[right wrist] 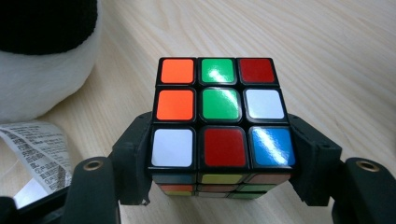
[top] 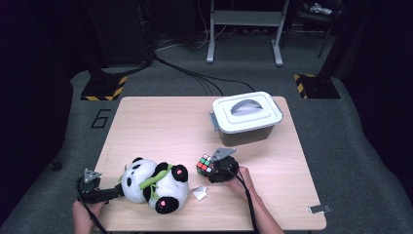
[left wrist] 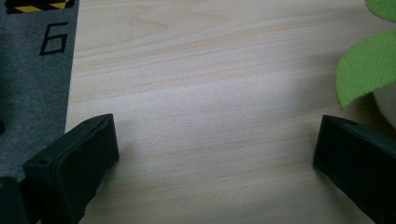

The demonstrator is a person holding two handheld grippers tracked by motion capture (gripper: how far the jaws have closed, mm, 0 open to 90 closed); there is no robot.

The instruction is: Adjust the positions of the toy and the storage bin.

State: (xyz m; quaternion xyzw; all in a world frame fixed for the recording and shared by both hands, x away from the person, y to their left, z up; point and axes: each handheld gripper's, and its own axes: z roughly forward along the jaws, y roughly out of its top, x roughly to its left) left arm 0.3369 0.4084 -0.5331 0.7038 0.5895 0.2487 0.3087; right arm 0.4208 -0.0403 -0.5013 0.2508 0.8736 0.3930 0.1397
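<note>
Okay, near edge first: left claw sits at the front-left of the counter, jaws spread wide with bare wood between them, gripping nothing; its tip is just beside the plush panda, whose green leaf edges into the left gripper view. Panda lies on its side, sewn-in paper tag trailing to its right. Right claw is clamped on the Rubik's cube, jaws pressing its two opposite sides low down; cube is near mid-counter, just right of the panda, and whether it's lifted or resting on the wood I can't tell. Far right: white-lidded storage box, lid on, handle flat, well apart from the cube. Step looks like grasp done, carry pending. Next move probably needs the lid off first — the free left claw could take it — before the cube goes in.
</note>
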